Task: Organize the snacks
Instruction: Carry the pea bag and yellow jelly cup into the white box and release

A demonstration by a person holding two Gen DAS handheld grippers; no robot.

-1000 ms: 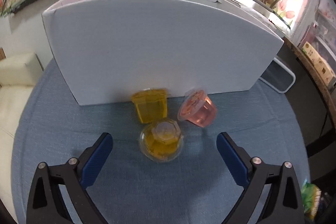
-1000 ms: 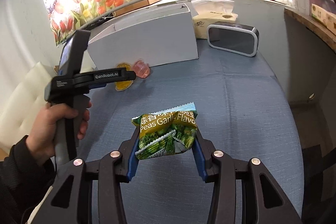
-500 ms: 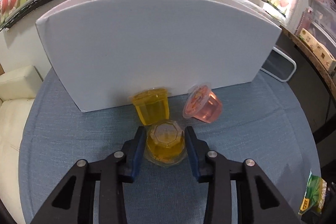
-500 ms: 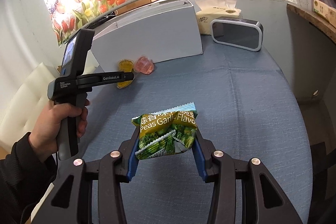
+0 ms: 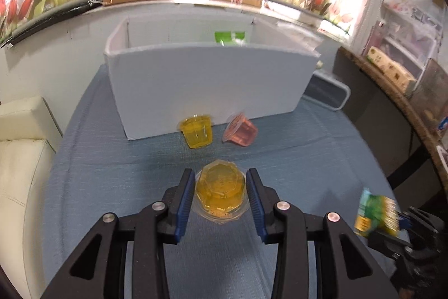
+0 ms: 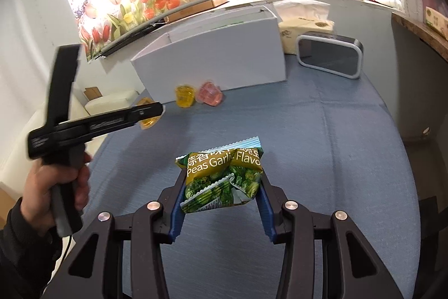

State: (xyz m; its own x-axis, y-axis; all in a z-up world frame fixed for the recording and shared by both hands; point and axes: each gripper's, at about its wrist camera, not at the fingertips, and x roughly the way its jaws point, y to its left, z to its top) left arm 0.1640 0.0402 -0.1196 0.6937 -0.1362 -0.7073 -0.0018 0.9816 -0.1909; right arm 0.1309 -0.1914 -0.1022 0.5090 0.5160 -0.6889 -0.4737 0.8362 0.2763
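My left gripper [image 5: 220,178] is shut on a yellow jelly cup [image 5: 219,189] and holds it above the blue table, in front of the white box [image 5: 207,86]. A second yellow jelly cup [image 5: 196,131] and a pink jelly cup [image 5: 240,129] lie against the box's front wall. A green packet [image 5: 229,37] shows inside the box. My right gripper [image 6: 221,181] is shut on a green pea snack bag [image 6: 224,175], held above the table. The left gripper [image 6: 148,109] with its cup [image 6: 149,122] shows at the left of the right wrist view.
A grey-rimmed clock [image 6: 329,55] and a tissue pack [image 6: 305,31] stand right of the box. A cream cushion [image 5: 19,159] lies off the table's left edge. A wooden shelf [image 5: 392,91] runs along the right.
My left gripper closed on the yellow jelly cup, then lifted it up and back from the box, so the box's inside now shows. The right gripper kept hold of the pea bag.
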